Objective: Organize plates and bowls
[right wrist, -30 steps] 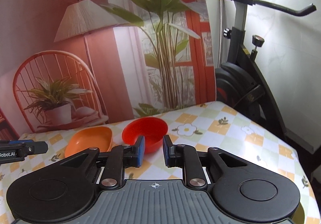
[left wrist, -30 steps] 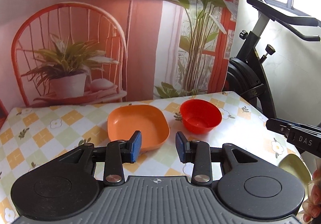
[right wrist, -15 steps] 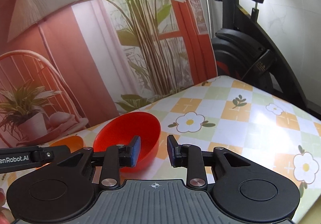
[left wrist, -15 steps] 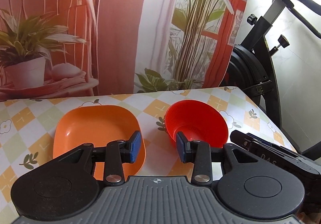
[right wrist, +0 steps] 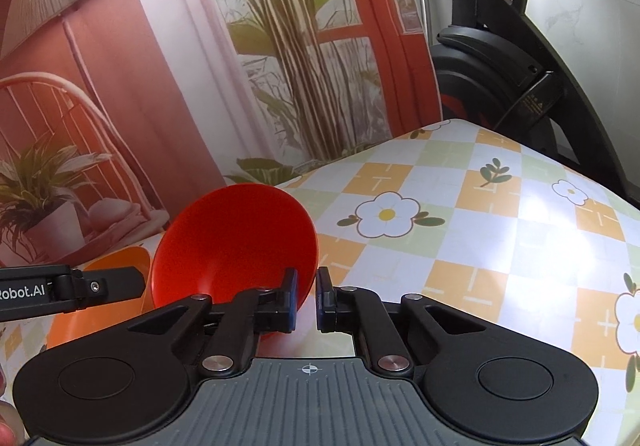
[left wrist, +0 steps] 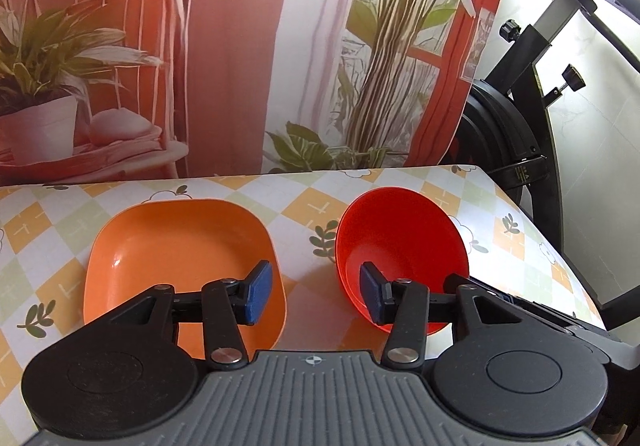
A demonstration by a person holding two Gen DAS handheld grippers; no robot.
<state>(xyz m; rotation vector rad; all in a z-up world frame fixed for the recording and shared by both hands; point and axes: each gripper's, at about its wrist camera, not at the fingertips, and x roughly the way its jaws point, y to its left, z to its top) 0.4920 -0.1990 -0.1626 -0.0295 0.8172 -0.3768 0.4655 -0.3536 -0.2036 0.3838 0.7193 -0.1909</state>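
Left gripper (left wrist: pixel 315 294): spread wide, holding nothing; left blue pad over the near right edge of the orange plate, right pad in front of the red bowl's inner wall.
Right gripper (right wrist: pixel 306 299): narrowed to a slim gap with the bowl's near rim passing between the pads; left pad inside the bowl, right pad outside; contact with the rim looks likely but cannot be confirmed.
Red bowl (left wrist: pixel 400 242): round, deep, tipped toward the left-wrist camera, on the right half of the table; empty inside.
Orange plate (left wrist: pixel 176 250): squarish with rounded corners, flat on the cloth, just left of the bowl with a strip of cloth between them; only a sliver visible behind the bowl in the right-wrist view (right wrist: pixel 116 262).
Tablecloth (left wrist: pixel 308 198): checked orange, green and white, with flowers and leaf sprigs.
Backdrop (left wrist: pixel 240 46): printed scene of chair, potted plants, lamp, standing at the table's far edge.
Exercise bike (left wrist: pixel 520 118): black, beyond the table's right corner.
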